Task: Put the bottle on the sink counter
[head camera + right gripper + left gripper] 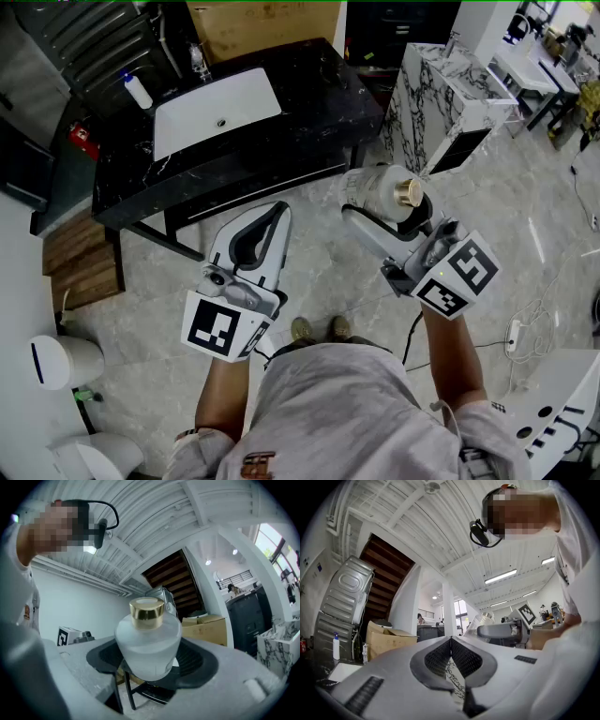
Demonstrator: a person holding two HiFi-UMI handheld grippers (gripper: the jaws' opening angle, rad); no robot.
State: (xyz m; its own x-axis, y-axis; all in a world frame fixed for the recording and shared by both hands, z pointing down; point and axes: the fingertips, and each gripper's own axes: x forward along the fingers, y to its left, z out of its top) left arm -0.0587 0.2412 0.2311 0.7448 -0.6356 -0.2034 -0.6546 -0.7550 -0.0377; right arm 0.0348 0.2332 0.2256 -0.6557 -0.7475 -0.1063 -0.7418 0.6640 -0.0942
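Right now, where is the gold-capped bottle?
Right of centre in the head view, the bottle is clamped in the right gripper, in the air over the floor and short of the black sink counter at upper left.

- No word, number or brand name can be read in any view.
- Left claw (279,210): its marker cube (217,328), lower left of the head view, bears a black-and-white square code pattern, with no letters.
- Right claw (382,199): its marker cube (459,272), right of centre, bears the same kind of pattern on two faces.
- Shirt print (258,462), bottom centre of the head view: an orange-brown mark, too small to read.
- Small blue plate (318,567) on the wall, far left of the left gripper view: too small to read.
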